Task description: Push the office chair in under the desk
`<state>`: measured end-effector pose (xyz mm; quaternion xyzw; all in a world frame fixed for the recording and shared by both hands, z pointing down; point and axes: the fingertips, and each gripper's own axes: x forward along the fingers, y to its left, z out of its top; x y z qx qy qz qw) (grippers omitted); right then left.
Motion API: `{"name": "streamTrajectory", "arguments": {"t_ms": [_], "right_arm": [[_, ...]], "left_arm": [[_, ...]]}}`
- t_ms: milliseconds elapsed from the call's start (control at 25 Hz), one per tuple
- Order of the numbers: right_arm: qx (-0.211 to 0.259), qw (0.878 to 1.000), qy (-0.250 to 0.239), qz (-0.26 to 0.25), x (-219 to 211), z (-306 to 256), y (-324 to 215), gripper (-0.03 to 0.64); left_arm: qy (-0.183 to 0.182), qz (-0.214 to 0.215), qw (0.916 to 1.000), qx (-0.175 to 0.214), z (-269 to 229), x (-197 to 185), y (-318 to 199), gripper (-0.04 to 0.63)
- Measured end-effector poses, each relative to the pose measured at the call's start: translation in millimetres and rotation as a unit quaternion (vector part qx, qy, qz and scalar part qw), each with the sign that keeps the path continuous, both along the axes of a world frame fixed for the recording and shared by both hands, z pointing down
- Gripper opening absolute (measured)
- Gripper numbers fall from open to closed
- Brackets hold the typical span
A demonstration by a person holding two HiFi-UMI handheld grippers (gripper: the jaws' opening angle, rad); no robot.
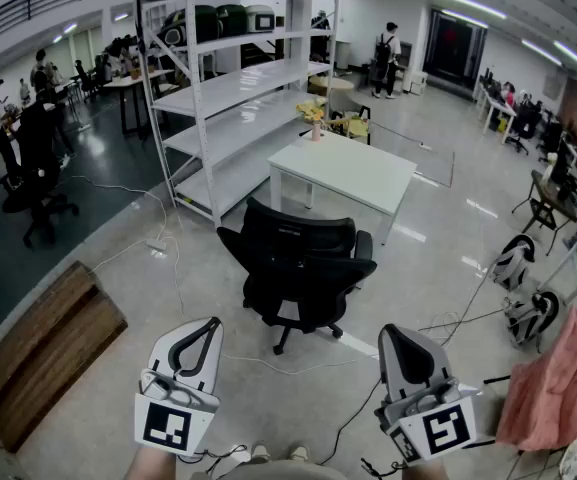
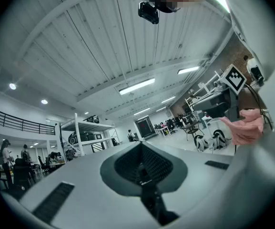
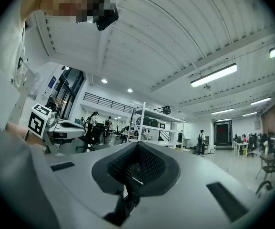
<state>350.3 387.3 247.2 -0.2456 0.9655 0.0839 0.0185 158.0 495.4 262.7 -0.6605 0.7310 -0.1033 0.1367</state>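
Note:
The black office chair (image 1: 303, 268) stands on the floor in the middle of the head view, its back toward the white desk (image 1: 353, 173) just behind it, pulled out from under it. My left gripper (image 1: 211, 324) and right gripper (image 1: 389, 334) are held low in front of me, short of the chair and touching nothing. Both are shut and empty. In the left gripper view the closed jaws (image 2: 141, 146) point up at the ceiling and the far room; the right gripper view shows its gripper (image 3: 137, 145) the same way. Neither gripper view shows the chair.
A tall white shelving rack (image 1: 233, 88) stands left of the desk. A vase of flowers (image 1: 315, 120) sits on the desk's far corner. Wooden boards (image 1: 43, 348) lie at the left, cables (image 1: 298, 368) cross the floor, bags (image 1: 513, 260) and a pink cloth (image 1: 558, 378) are at the right.

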Motion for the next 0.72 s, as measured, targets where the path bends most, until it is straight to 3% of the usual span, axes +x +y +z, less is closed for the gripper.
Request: {"name": "streamTrajectory", "arguments": {"t_ms": [720], "right_arm": [[-0.017, 0.999, 0.0, -0.027, 24, 16, -10, 0.006]], "left_arm": [[-0.005, -0.012, 0.9999, 0.002, -1, 27, -9, 0.006]]}}
